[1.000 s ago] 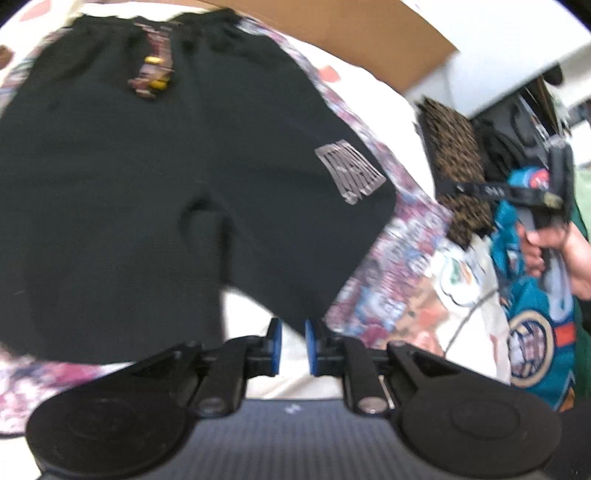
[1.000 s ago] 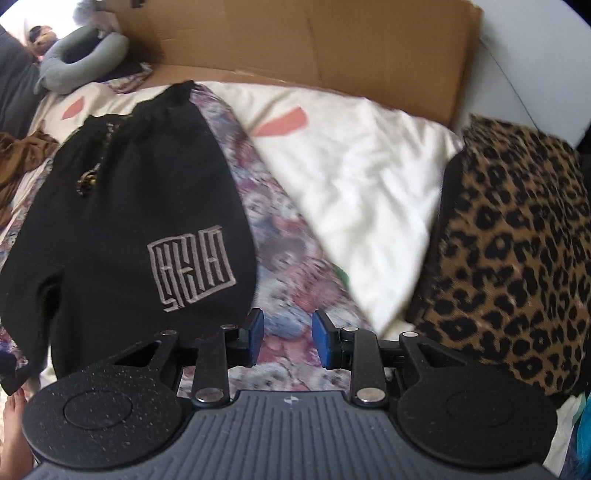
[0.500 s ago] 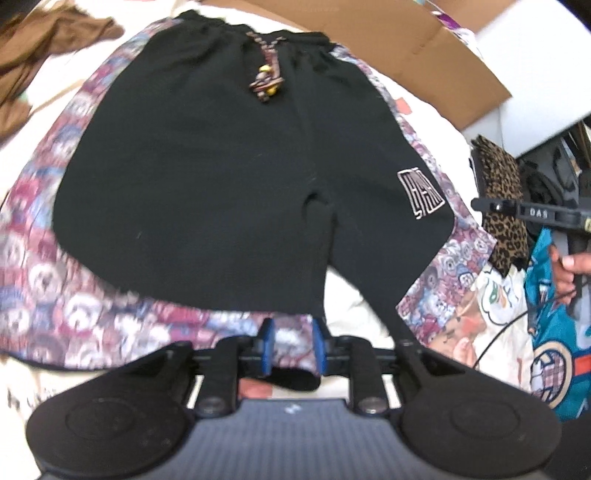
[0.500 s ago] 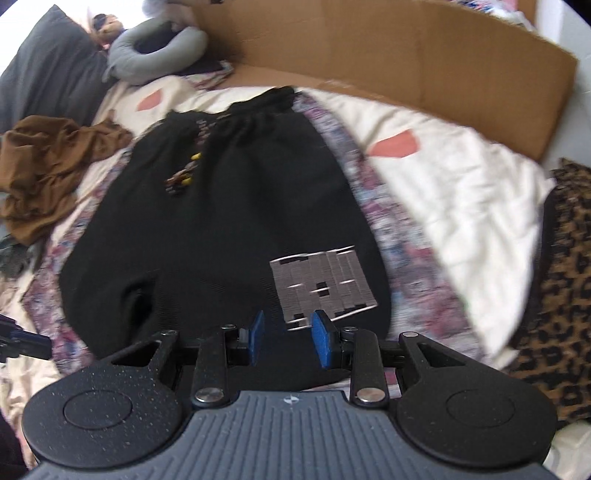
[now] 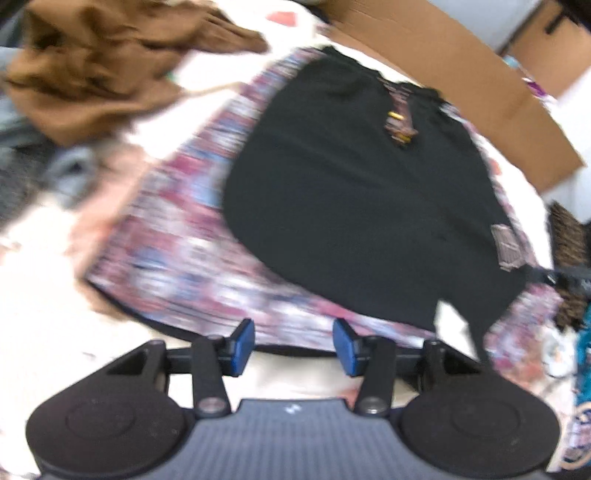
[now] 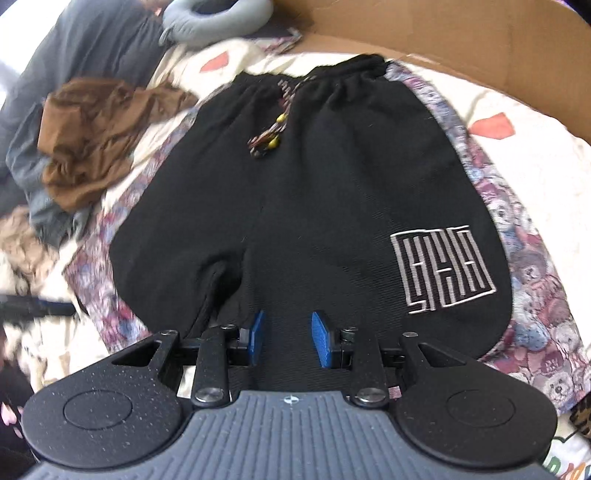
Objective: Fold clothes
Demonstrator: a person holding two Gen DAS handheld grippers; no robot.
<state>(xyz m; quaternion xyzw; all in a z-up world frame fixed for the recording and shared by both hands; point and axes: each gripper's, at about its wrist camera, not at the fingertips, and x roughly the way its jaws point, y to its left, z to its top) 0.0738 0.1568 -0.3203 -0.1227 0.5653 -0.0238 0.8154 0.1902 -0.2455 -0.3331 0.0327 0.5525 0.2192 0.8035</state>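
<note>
Black shorts (image 6: pixel 314 192) spread flat on a bear-print cloth (image 6: pixel 524 266), waistband toward the cardboard (image 6: pixel 461 33). Left gripper (image 5: pixel 293 345) opening over the hem, holding nothing; right gripper (image 6: pixel 288 338) part-open above the leg, empty. Risk: pinching print cloth along with hem. Brown garment (image 6: pixel 99 136) crumpled nearby, bedding (image 6: pixel 517 170) beneath.

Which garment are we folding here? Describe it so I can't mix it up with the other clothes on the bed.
Find the bed's cream sheet in front of the cardboard panel. Spread flat in the middle lie the black shorts. Unlike the crumpled brown garment beside them, they have patterned side panels, a beaded drawstring and a white maze-like logo.
</note>
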